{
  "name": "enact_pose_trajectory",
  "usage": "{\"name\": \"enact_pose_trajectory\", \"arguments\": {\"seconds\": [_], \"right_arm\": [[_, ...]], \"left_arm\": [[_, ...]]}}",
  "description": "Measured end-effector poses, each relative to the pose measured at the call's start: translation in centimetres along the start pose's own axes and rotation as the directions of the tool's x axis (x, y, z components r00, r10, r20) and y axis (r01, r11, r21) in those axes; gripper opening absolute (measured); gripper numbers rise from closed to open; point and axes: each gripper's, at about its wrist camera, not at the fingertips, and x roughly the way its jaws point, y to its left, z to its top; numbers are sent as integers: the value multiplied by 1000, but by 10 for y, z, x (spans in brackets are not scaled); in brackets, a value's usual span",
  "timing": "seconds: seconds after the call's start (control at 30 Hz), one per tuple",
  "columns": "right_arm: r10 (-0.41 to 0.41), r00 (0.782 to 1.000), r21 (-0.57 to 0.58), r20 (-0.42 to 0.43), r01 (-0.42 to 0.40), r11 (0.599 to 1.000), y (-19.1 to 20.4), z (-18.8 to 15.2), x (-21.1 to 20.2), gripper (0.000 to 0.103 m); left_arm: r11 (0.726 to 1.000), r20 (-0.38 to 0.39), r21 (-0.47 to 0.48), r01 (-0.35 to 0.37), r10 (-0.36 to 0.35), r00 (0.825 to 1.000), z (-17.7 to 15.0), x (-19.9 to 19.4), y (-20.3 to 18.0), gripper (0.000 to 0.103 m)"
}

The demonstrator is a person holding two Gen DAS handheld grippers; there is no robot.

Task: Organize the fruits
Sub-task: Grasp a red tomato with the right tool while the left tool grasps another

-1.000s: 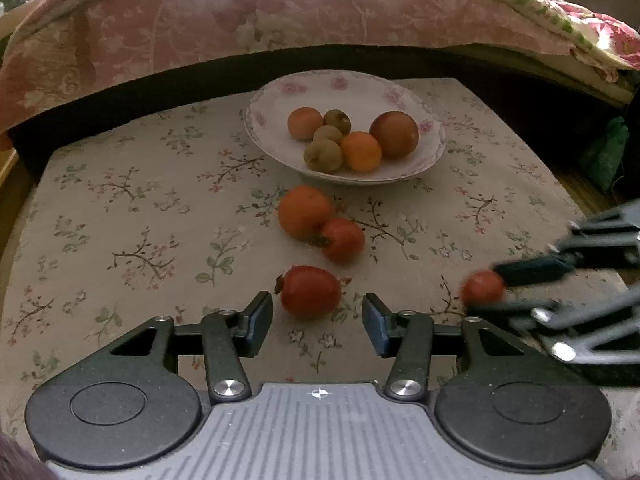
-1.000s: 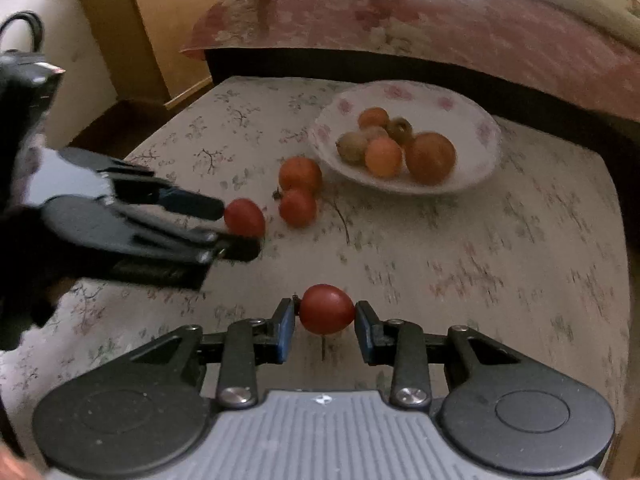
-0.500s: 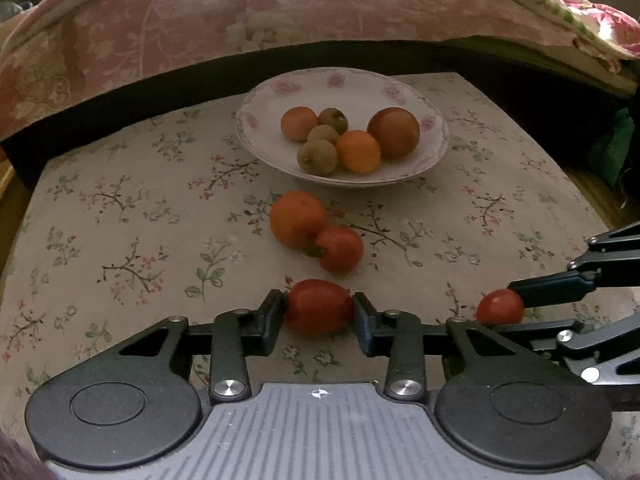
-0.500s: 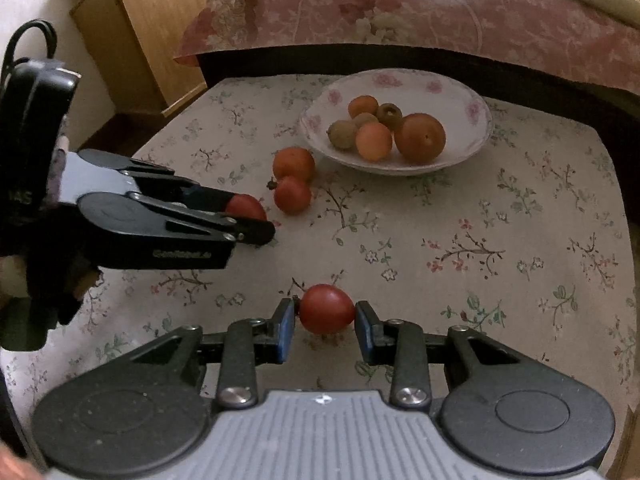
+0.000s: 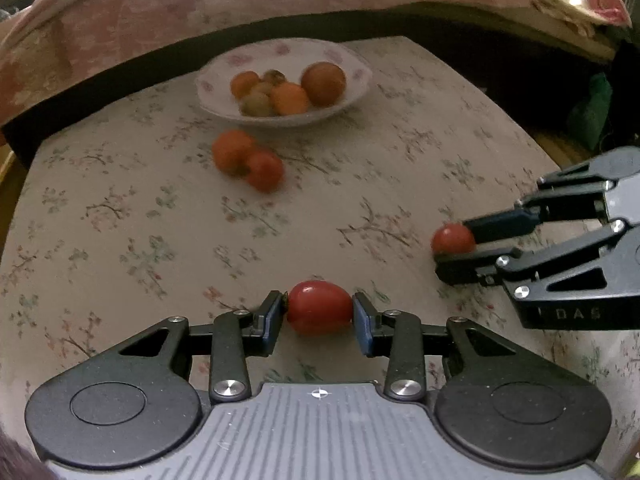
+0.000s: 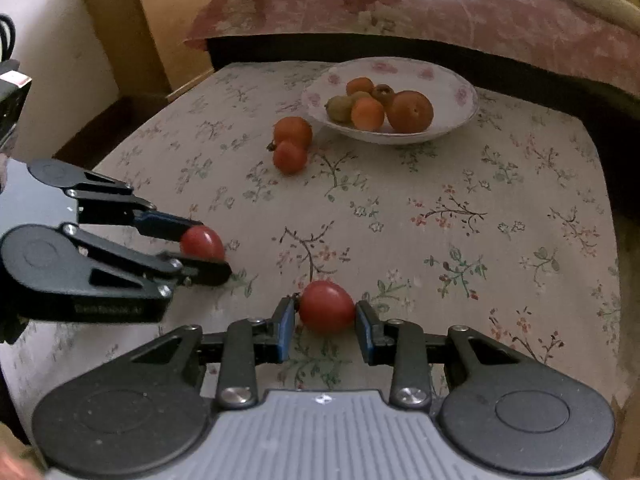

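The left gripper (image 5: 319,314) is pinching a red tomato (image 5: 319,307) between its two blue-padded fingers, both pads pressing on the fruit's sides, just above the flowered tablecloth (image 5: 120,220) at the near edge. The right gripper (image 6: 325,314) is pinching a second red tomato (image 6: 327,306) the same way, near the middle of the table's near side. Seen from the left wrist view, the right gripper is sitting at the right, its tomato showing between the fingertips; from the right wrist view, the left gripper is sitting at the left with its tomato likewise clamped. The two grippers are lying apart, not touching. At the far side a flowered white bowl (image 6: 460,116) is holding five or six fruits: orange ones, a large reddish-orange one (image 6: 410,111) and greenish-brown ones. Just near-left of the bowl an orange fruit (image 6: 293,131) and a small tomato (image 6: 290,157) are lying on the cloth, touching each other. A pink bedspread (image 6: 400,4) is lying beyond the table.
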Motion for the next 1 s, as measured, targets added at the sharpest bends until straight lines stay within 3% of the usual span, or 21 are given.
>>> {"name": "enact_pose_trajectory", "arguments": {"seconds": [0.1,0.23,0.37,0.47,0.77,0.93,1.0], "right_arm": [[-4,1000,-13,3,4,1000,0,-4,-1,33],[-6,1000,-6,22,6,1000,-2,-8,-3,35],[18,1000,10,20,-18,1000,-4,-11,-6,46],[11,1000,37,21,-11,999,-6,-15,-10,46],[-76,996,81,45,73,994,-8,-18,-35,46],[-114,993,97,36,110,989,-2,-11,-42,47],[-129,991,87,28,126,988,5,-8,-41,46]], "left_arm": [[1000,10,17,-11,11,1000,-1,2,-6,55],[1000,7,2,-14,14,1000,-1,2,-6,57],[1000,-3,-20,-17,17,1000,-5,-2,-5,60],[999,-14,-23,-26,26,1000,-5,-2,-6,63],[1000,3,0,-19,19,1000,-7,4,-10,72],[1000,9,6,-9,9,1000,-7,3,-9,72],[1000,8,3,-7,7,1000,-6,1,-8,66]]}}
